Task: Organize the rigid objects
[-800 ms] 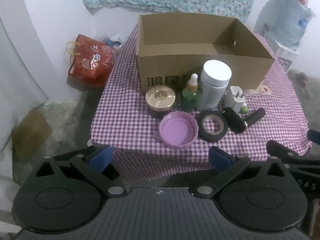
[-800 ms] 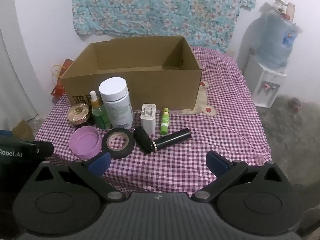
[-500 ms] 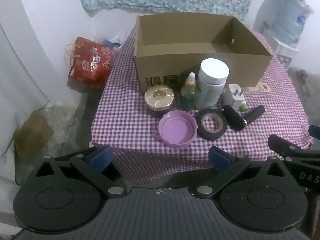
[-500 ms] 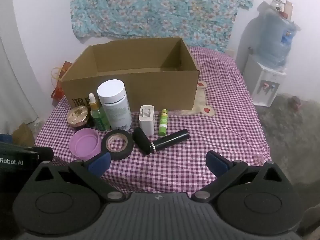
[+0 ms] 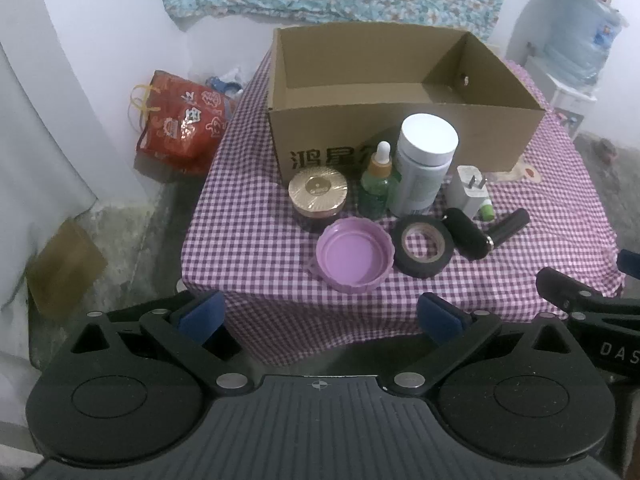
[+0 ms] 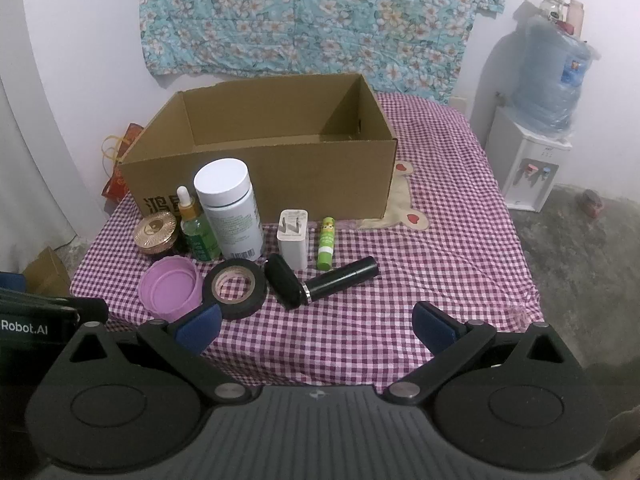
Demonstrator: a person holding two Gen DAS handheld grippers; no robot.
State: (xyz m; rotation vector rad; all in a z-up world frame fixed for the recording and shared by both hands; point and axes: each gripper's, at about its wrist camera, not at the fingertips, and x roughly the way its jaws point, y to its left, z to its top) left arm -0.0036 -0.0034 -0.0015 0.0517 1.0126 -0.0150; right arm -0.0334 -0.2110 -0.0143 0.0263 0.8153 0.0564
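**Inspector:** Why is everything lined up ahead of the left claw (image 5: 320, 314)?

**Assistant:** It looks staged for the empty cardboard box (image 6: 256, 168) behind. Both the left and the right claw (image 6: 318, 328) gape wide, holding nothing.

**Inspector:** Obstructions?

**Assistant:** The purple lid (image 5: 352, 256) and tape roll (image 5: 423, 246) lie nearest, fronting the white bottle (image 5: 424, 164).
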